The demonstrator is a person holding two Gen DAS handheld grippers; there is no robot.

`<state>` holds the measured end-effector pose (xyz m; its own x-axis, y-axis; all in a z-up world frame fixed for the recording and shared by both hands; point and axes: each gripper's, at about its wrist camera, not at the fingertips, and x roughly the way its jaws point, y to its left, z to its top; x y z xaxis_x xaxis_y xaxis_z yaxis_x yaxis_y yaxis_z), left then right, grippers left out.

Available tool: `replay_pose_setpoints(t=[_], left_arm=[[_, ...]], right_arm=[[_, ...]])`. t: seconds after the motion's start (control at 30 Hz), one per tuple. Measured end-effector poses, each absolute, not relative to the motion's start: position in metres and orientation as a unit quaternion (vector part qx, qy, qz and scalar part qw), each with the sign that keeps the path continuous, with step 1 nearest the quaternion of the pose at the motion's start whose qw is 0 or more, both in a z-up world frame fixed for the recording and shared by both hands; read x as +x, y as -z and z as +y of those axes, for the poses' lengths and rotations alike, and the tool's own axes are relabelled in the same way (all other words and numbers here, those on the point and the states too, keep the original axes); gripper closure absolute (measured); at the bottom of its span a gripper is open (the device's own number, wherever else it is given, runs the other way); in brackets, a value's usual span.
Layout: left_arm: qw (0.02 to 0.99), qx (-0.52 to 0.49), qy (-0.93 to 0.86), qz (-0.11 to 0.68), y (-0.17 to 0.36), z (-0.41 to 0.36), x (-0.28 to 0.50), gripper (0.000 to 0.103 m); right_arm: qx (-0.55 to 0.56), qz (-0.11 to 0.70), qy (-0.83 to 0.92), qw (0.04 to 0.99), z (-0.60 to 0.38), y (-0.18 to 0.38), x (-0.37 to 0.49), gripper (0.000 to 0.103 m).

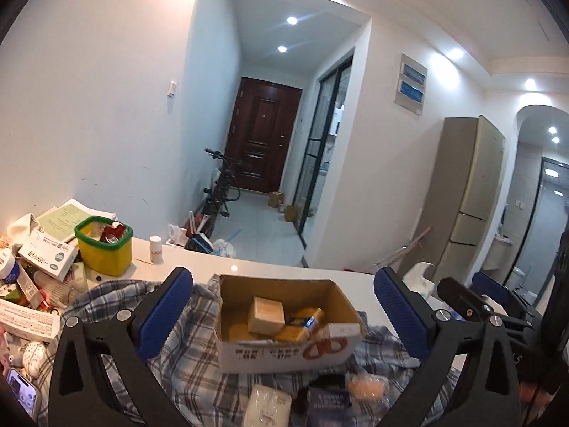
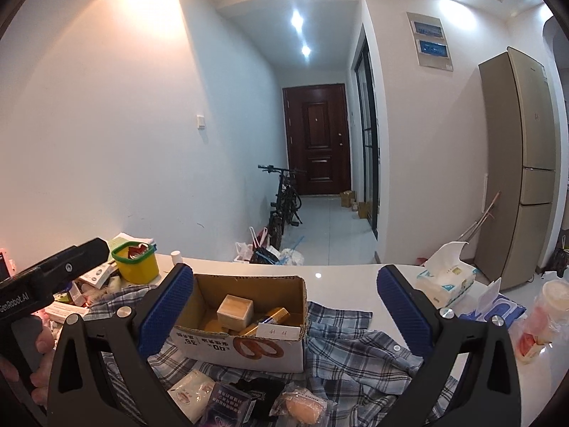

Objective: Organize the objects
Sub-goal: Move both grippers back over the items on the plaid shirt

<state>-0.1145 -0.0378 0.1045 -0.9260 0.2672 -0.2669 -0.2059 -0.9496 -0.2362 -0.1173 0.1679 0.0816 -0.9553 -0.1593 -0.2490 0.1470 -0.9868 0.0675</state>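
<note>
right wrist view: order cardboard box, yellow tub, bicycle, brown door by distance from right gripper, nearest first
From the right gripper:
1. Cardboard box: on the plaid shirt, just ahead between the fingers.
2. Yellow tub: far left of the table, behind the clutter.
3. Bicycle: on the hallway floor beyond the table, against the left wall.
4. Brown door: at the hallway's end.

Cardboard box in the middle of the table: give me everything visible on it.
The cardboard box is an open-topped carton, plain brown inside, its white outer front printed with a red-orange logo and dark lettering that reads upside down. It sits upright on a rumpled blue plaid shirt spread over the white table. Inside lie a pale tan cube-shaped box, yellow packages and a white carton at the front corner. Neither gripper touches it.
</note>
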Motion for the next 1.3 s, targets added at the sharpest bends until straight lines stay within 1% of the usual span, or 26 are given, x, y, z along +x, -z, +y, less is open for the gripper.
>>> replay_pose_setpoints(t=[0.13, 0.3, 0.37, 0.53, 0.6, 0.63, 0.87, 1.03, 1.17, 1.3], left_arm=[[0.109, -0.149, -0.978, -0.098, -0.092, -0.037, -0.11, 0.0], [0.117, -0.212, -0.964, -0.11, -0.058, -0.039, -0.118, 0.0], [0.123, -0.223, -0.959, -0.123, -0.046, -0.042, -0.115, 0.0], [0.115, -0.231, -0.961, -0.102, -0.03, -0.037, -0.107, 0.0], [0.114, -0.232, -0.961, -0.095, -0.023, -0.036, -0.106, 0.0], [0.116, -0.231, -0.962, -0.092, -0.02, -0.036, -0.105, 0.0], [0.087, -0.225, -0.968, -0.07, -0.001, -0.04, -0.109, 0.0], [0.09, -0.246, -0.961, -0.087, 0.009, -0.046, -0.111, 0.0], [0.083, -0.246, -0.963, -0.072, 0.011, -0.041, -0.109, 0.0], [0.077, -0.255, -0.961, -0.067, 0.013, -0.039, -0.112, 0.0]], right_arm=[[0.126, -0.035, 0.988, 0.085, 0.172, -0.075, -0.108, 0.0], [0.157, -0.053, 0.981, 0.099, 0.178, -0.053, -0.105, 0.0], [0.166, -0.041, 0.981, 0.095, 0.176, -0.046, -0.103, 0.0], [0.161, -0.009, 0.985, 0.066, 0.167, -0.035, -0.095, 0.0], [0.179, -0.013, 0.98, 0.082, 0.163, -0.028, -0.099, 0.008], [0.187, -0.016, 0.978, 0.088, 0.162, -0.024, -0.101, 0.01], [0.201, 0.014, 0.977, 0.075, 0.15, 0.001, -0.108, 0.012], [0.225, 0.01, 0.971, 0.078, 0.153, 0.018, -0.116, 0.012], [0.243, 0.014, 0.967, 0.073, 0.153, 0.028, -0.121, 0.017], [0.254, 0.011, 0.964, 0.077, 0.154, 0.033, -0.124, 0.017]])
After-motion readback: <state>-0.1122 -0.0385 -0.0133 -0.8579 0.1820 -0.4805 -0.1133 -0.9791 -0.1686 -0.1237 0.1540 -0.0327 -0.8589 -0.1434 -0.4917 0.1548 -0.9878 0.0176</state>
